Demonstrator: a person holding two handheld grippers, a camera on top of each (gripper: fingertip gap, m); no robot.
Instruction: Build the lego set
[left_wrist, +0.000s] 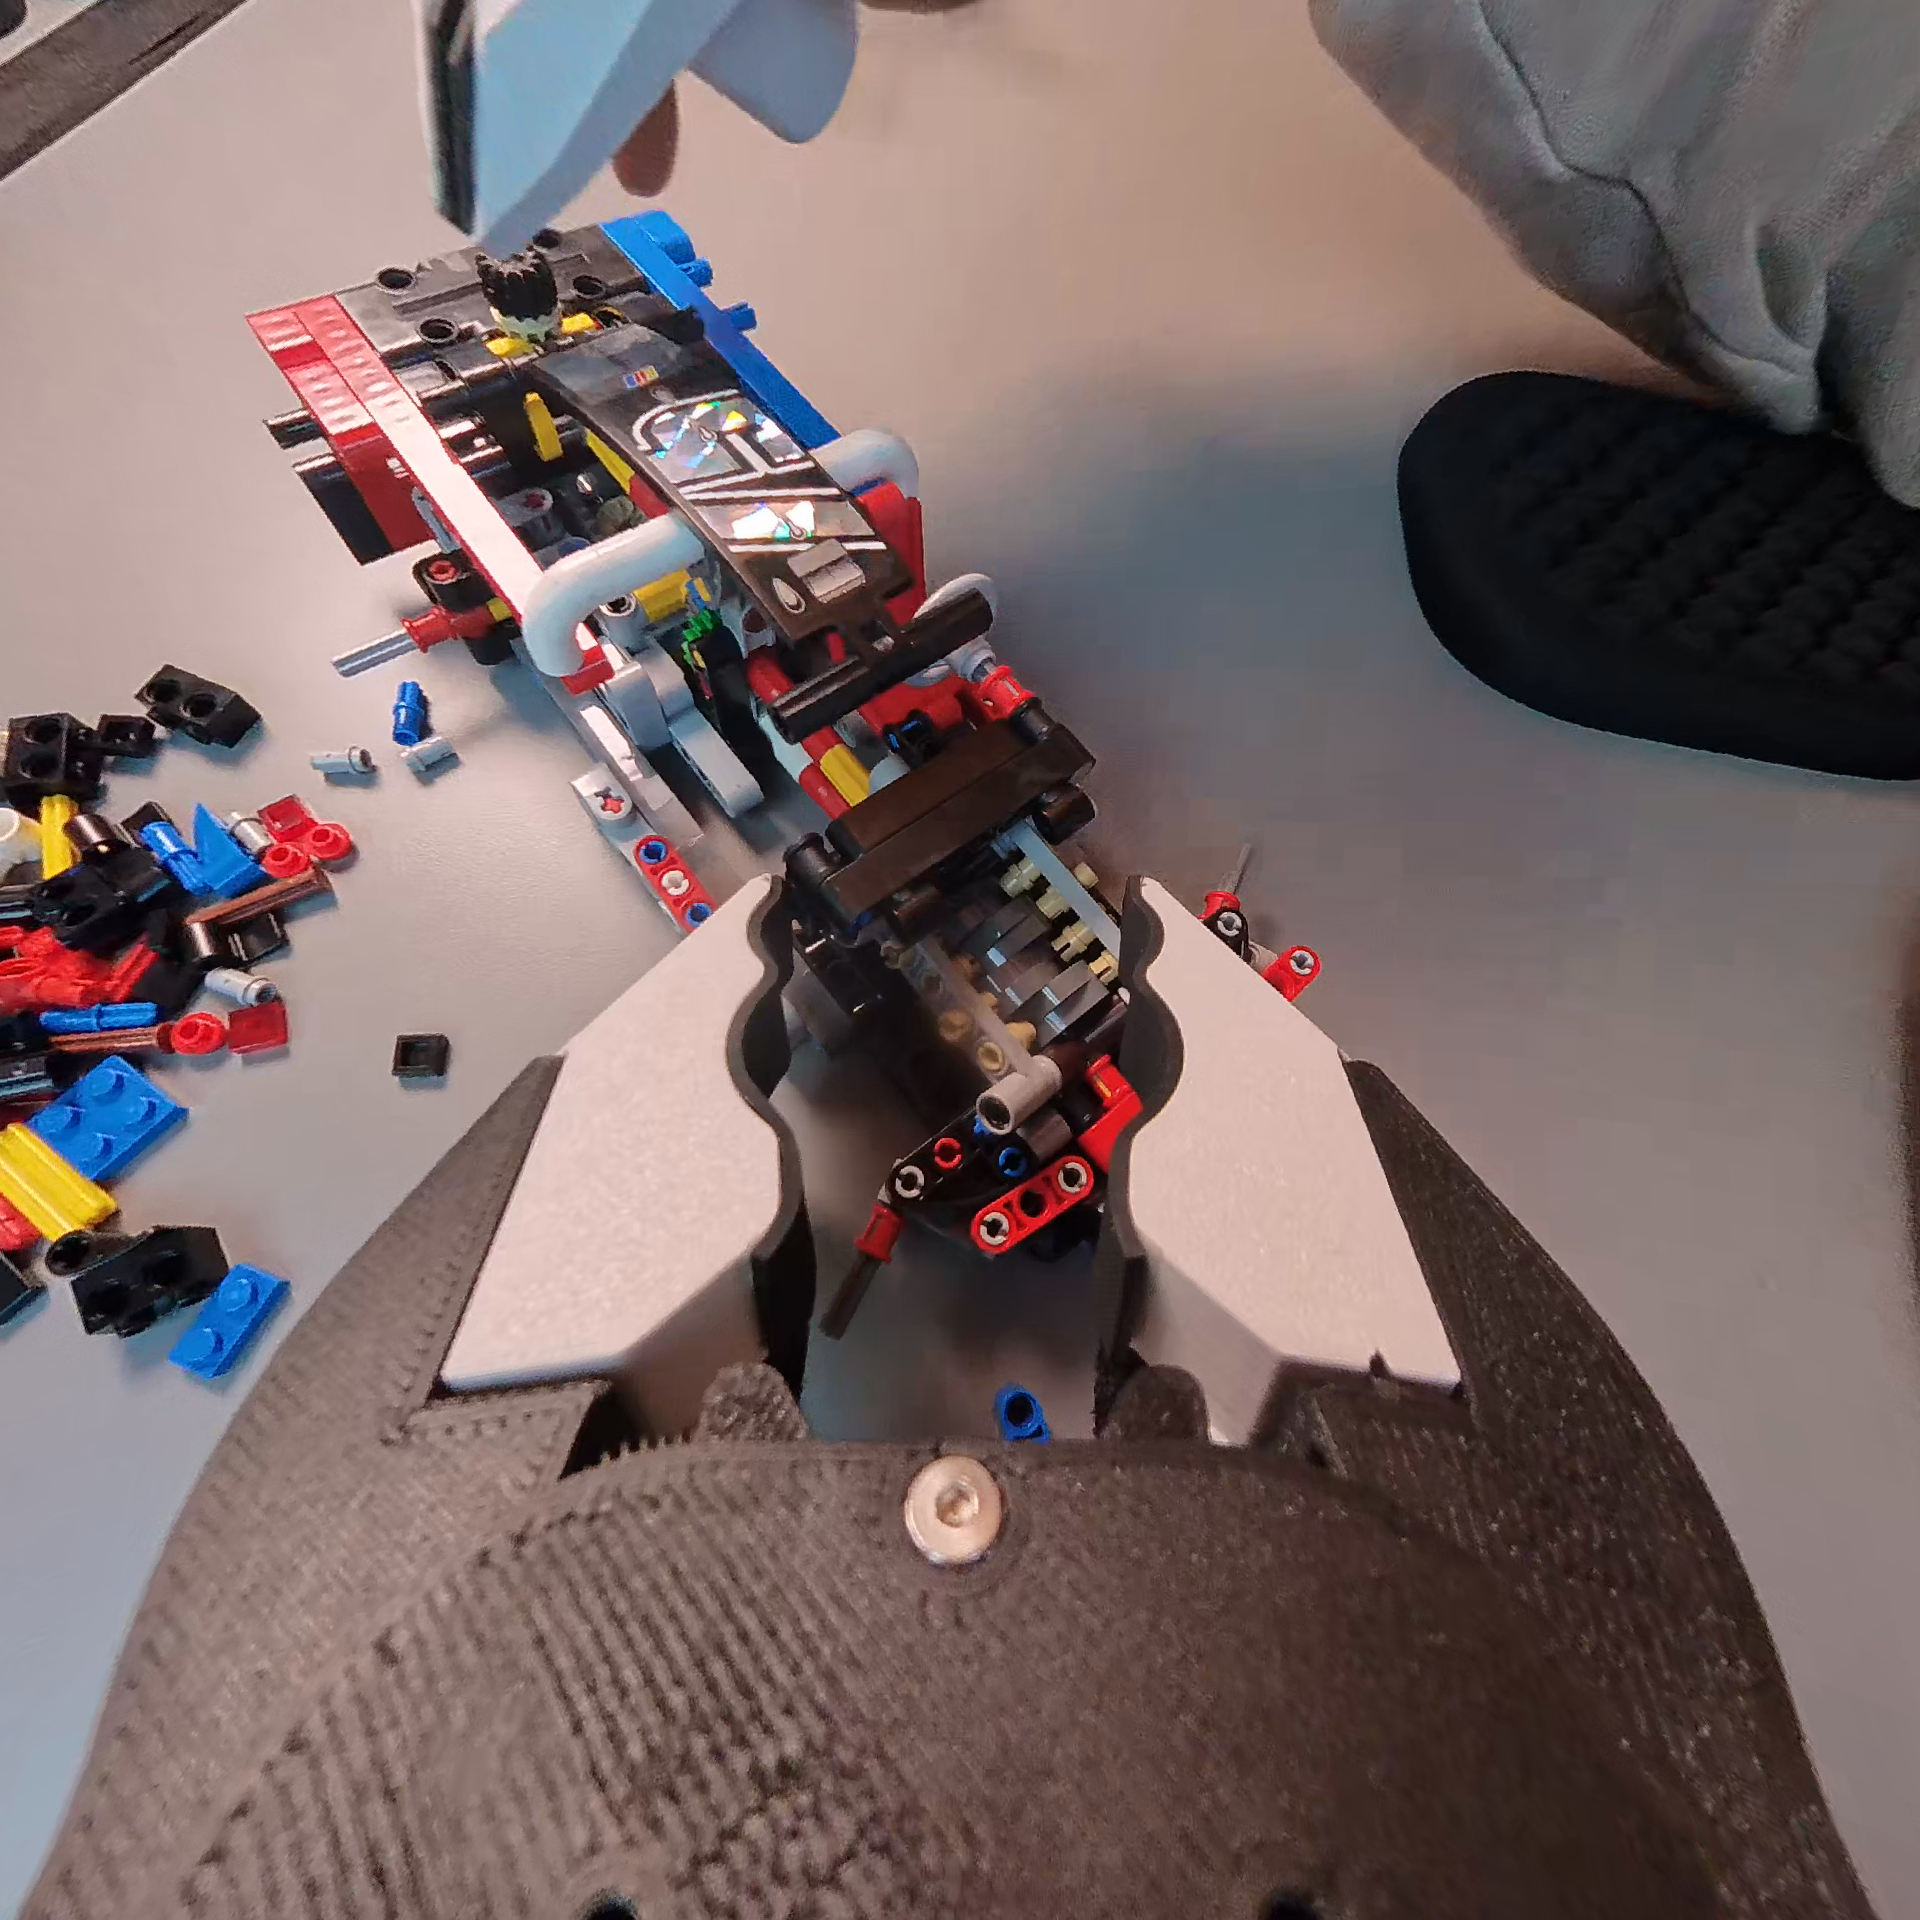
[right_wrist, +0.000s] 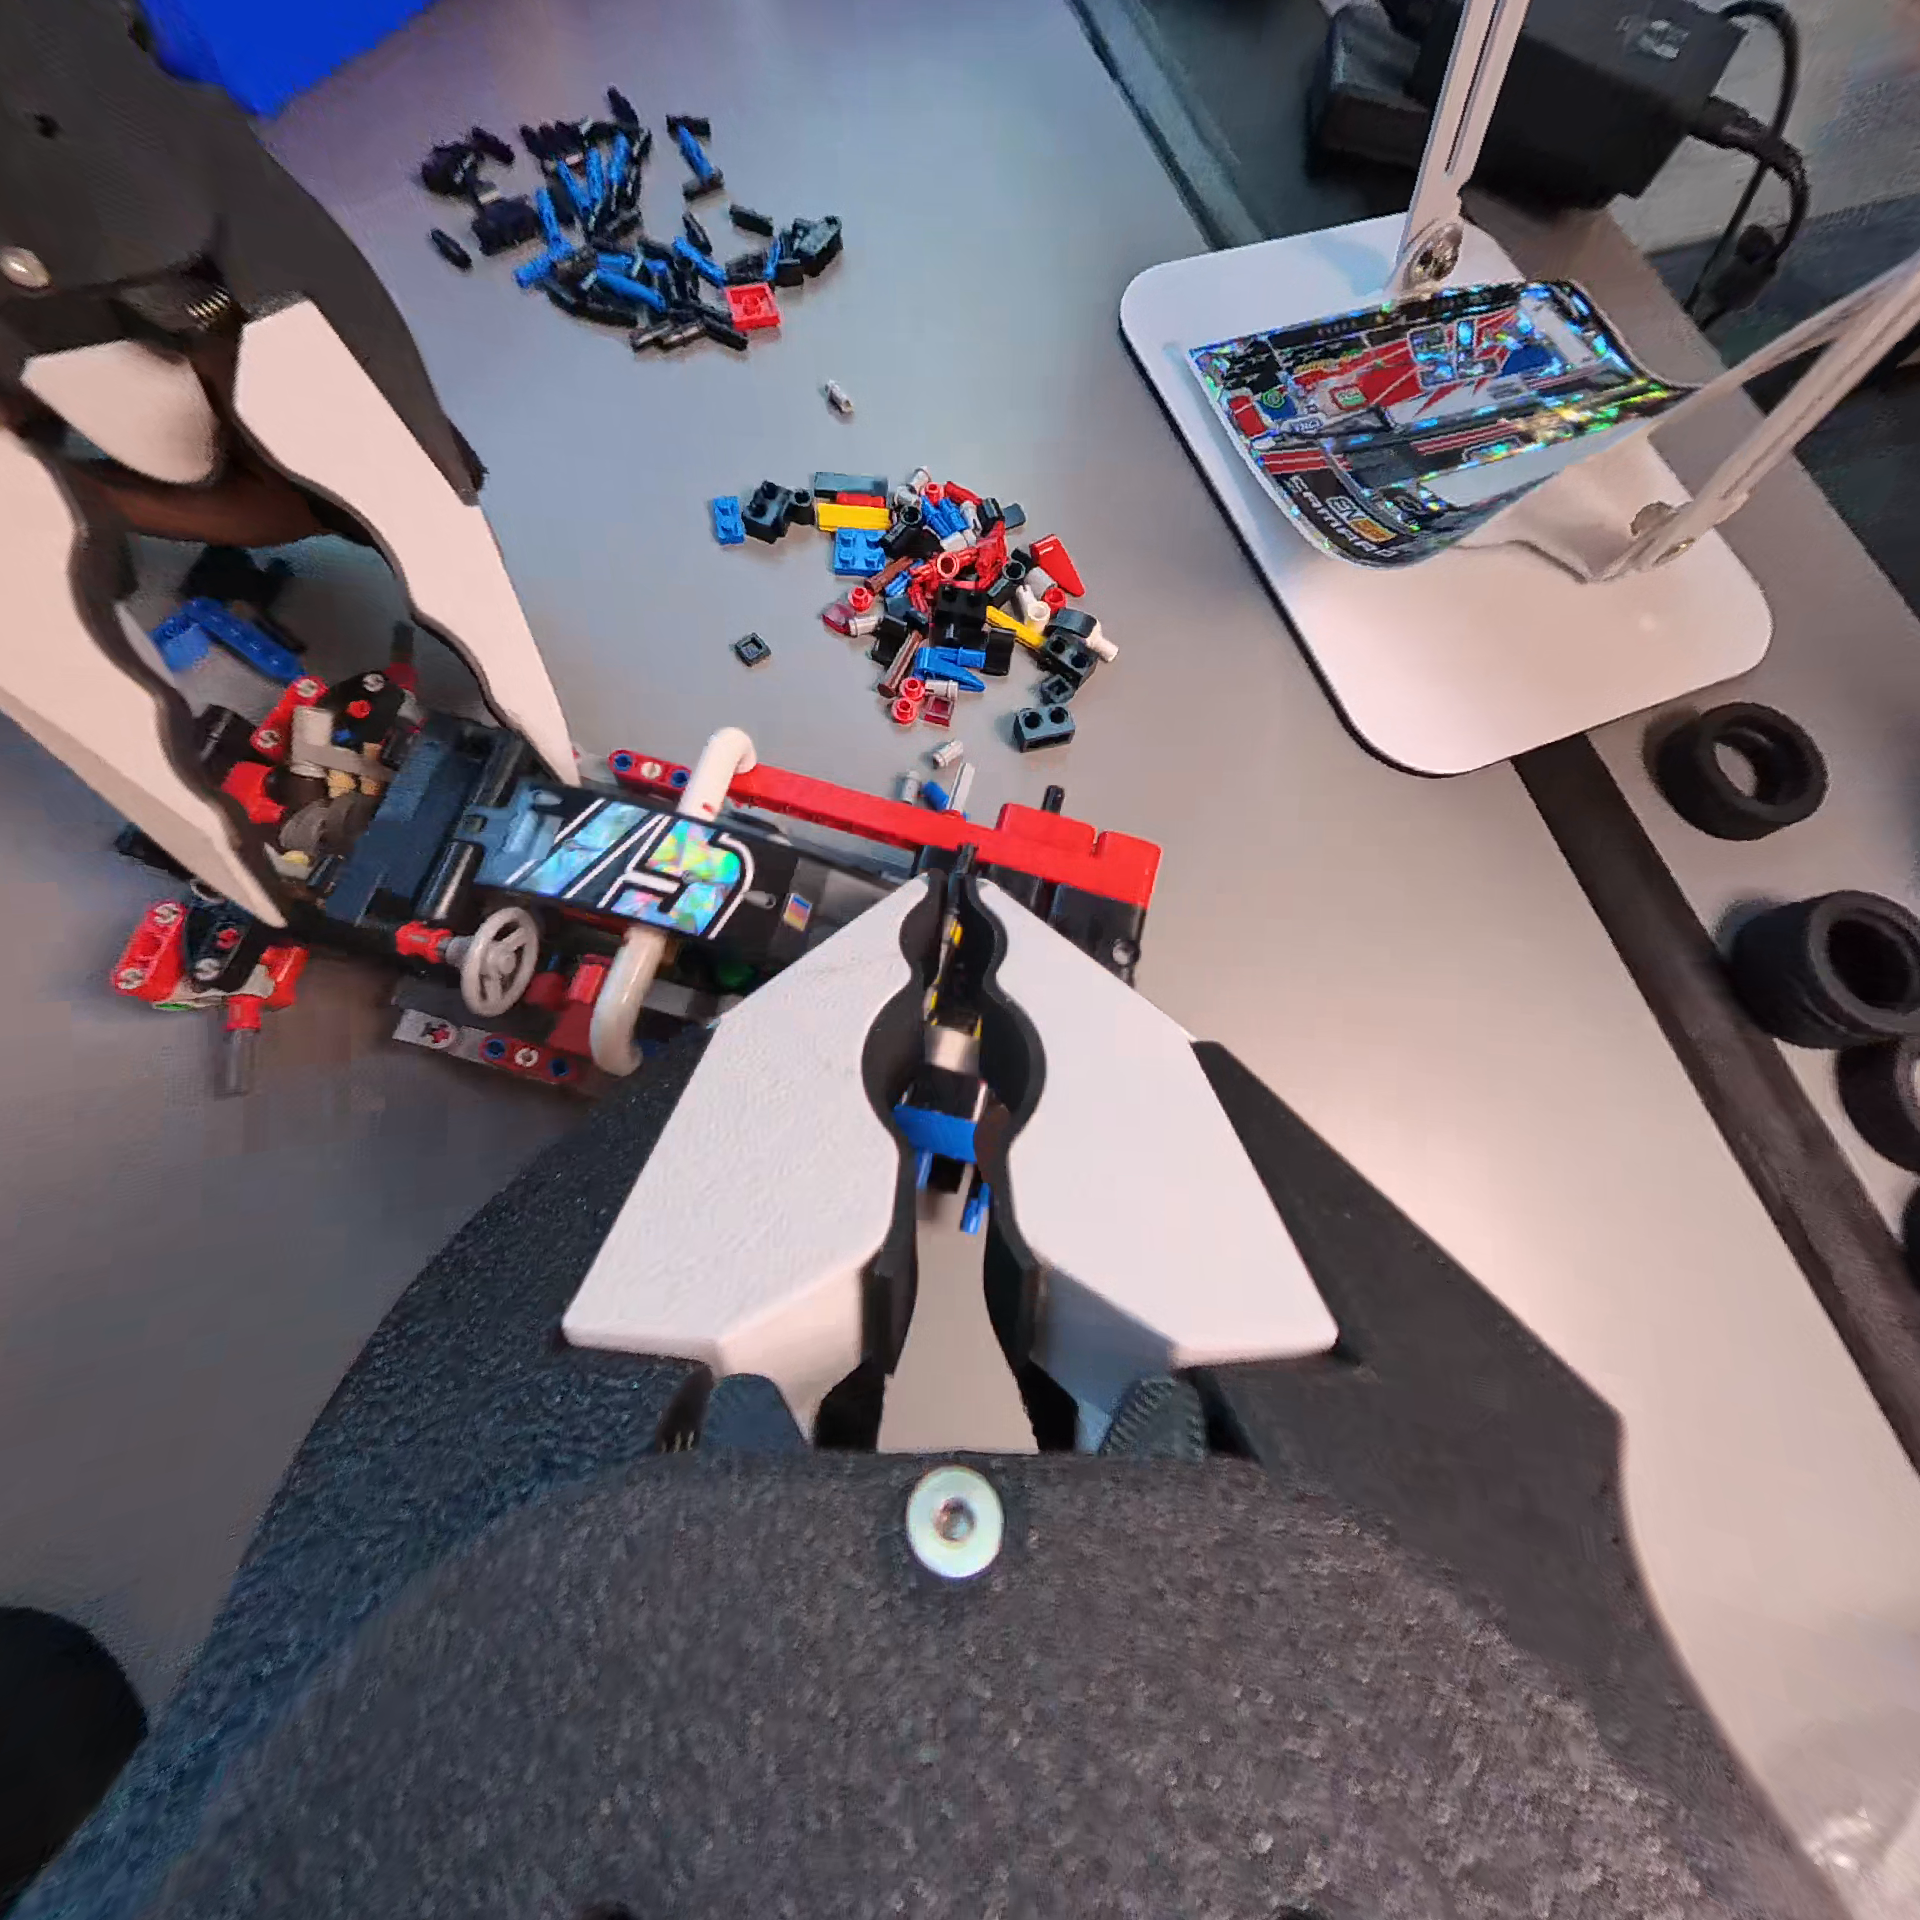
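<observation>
Nearby, loose bricks (right_wrist: 940, 592) and black tyres (right_wrist: 1740, 769) ring the lego car (left_wrist: 665, 540) on the table (left_wrist: 1143, 312); left gripper (left_wrist: 951, 904) clamps its front end, right gripper (right_wrist: 961, 883) pinches a black gear (left_wrist: 514, 275) at its rear.

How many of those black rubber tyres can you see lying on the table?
3 clearly, along the table's right edge in the right wrist view: one farthest, one in the middle, one nearer, cut off by the frame. Another may lie out of frame.
</observation>
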